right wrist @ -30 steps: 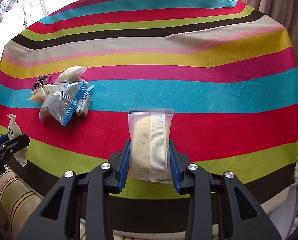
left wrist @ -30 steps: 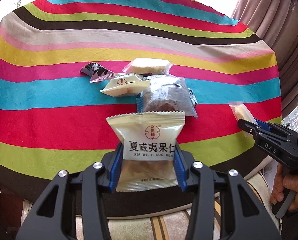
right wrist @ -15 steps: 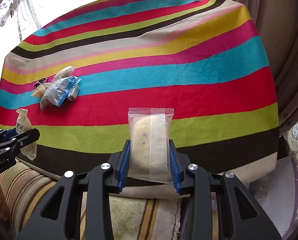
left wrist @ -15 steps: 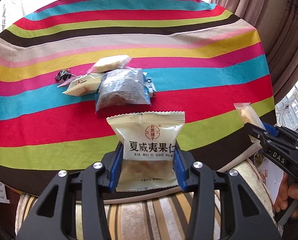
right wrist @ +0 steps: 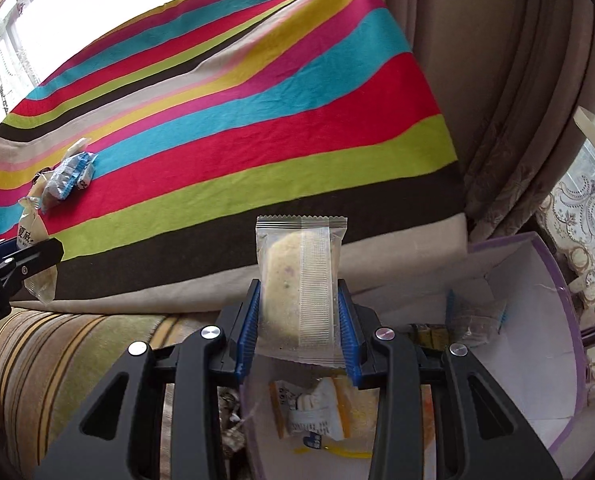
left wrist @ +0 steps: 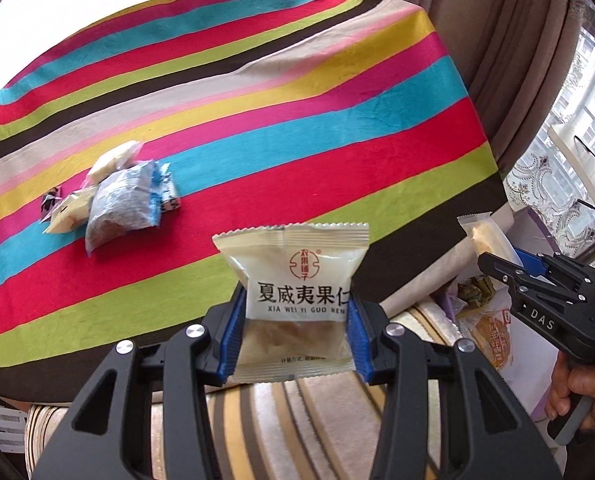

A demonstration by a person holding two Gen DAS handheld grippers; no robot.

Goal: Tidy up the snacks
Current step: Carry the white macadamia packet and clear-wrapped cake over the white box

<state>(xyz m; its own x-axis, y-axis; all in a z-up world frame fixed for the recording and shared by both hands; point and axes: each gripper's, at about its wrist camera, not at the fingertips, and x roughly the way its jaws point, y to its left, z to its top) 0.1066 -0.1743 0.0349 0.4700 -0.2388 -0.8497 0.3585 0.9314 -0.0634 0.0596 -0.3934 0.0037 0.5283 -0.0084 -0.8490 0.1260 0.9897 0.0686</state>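
My left gripper [left wrist: 293, 330] is shut on a cream macadamia snack packet [left wrist: 293, 284] and holds it over the table's front edge. My right gripper [right wrist: 299, 322] is shut on a clear-wrapped pale cake [right wrist: 299, 280] and holds it above a white box with a purple rim [right wrist: 545, 320] that has several snacks in it [right wrist: 317, 412]. A small pile of snacks [left wrist: 117, 200] lies on the striped tablecloth [left wrist: 297, 120] at the left; the pile also shows in the right wrist view [right wrist: 63, 178].
A striped sofa cushion [right wrist: 57, 360] lies below the table's front edge. Beige curtains [right wrist: 517, 100] hang at the right. The right gripper with its cake shows at the right of the left wrist view [left wrist: 537, 280]. The left gripper shows at the left of the right wrist view [right wrist: 13, 264].
Both grippers have pulled back from the table and swung right with their packets. The right gripper now hangs over the white box, which has come into view.
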